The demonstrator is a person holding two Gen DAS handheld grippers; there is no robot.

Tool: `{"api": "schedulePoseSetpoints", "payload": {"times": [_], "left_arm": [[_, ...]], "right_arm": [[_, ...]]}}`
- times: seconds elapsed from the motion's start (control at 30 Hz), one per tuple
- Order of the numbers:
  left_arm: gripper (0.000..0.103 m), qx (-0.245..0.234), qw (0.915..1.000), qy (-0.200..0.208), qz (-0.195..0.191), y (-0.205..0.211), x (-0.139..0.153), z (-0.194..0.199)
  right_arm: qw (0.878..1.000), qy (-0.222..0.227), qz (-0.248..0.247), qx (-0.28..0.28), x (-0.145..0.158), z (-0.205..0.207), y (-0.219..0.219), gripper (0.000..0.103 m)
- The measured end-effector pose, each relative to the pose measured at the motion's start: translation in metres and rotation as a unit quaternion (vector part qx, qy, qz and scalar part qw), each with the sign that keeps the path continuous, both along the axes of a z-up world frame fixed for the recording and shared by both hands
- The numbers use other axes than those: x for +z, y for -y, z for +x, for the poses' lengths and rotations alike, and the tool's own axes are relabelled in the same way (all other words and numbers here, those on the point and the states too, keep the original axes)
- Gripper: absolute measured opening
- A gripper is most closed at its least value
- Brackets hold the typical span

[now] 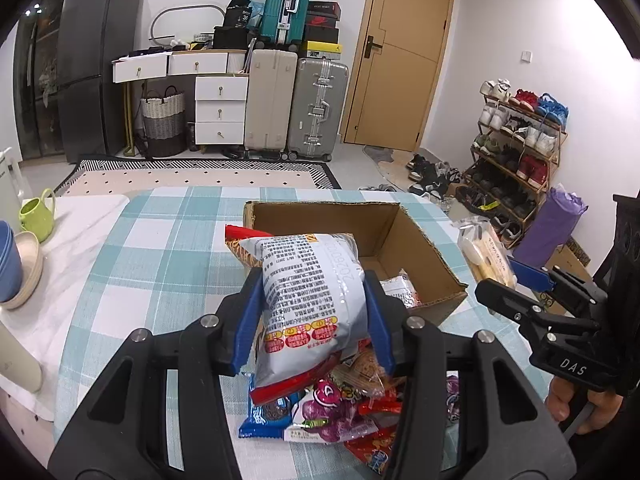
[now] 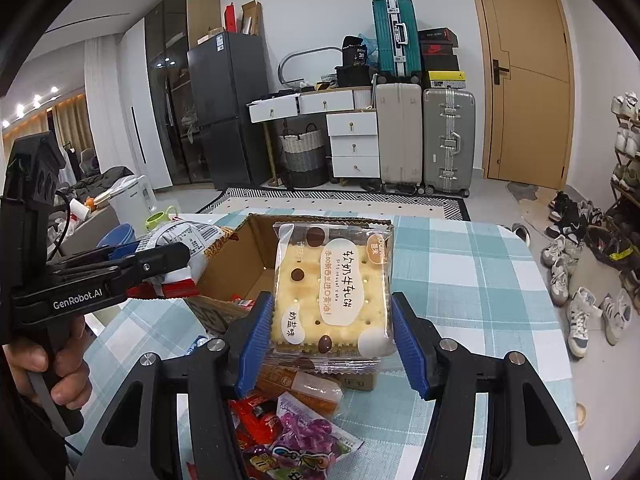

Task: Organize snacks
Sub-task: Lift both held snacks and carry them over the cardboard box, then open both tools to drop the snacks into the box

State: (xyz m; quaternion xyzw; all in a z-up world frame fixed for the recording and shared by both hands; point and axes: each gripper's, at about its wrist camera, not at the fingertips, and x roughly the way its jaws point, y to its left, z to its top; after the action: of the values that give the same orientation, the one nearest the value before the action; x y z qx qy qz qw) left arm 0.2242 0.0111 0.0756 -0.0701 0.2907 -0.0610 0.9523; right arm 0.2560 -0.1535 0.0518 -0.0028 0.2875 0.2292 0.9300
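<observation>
The left gripper (image 1: 312,320) is clamped on a silver chip bag (image 1: 308,292), held just in front of the open cardboard box (image 1: 420,240). The right gripper (image 2: 332,336) is clamped on a cracker packet (image 2: 332,284), also in front of the box, above the snack pile (image 2: 288,432).
</observation>
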Motion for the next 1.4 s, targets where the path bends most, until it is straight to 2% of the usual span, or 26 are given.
{"api": "schedulePoseSetpoints", "payload": {"times": [0.53, 0.87, 1.4], "left_arm": [[0.045, 0.005, 0.9999, 0.0, 0.016, 0.008, -0.006, 0.045], [0.045, 0.011, 0.9998, -0.014, 0.006, -0.001, -0.029, 0.077], [0.045, -0.009, 0.9994, -0.027, 0.02, 0.01, -0.058, 0.101]], "right_arm": [[1.0, -0.01, 0.004, 0.011, -0.003, 0.026, -0.009, 0.059], [1.0, -0.019, -0.002, 0.017, -0.008, 0.04, -0.02, 0.059], [0.998, -0.038, -0.027, 0.031, -0.033, 0.069, -0.037, 0.059]]}}
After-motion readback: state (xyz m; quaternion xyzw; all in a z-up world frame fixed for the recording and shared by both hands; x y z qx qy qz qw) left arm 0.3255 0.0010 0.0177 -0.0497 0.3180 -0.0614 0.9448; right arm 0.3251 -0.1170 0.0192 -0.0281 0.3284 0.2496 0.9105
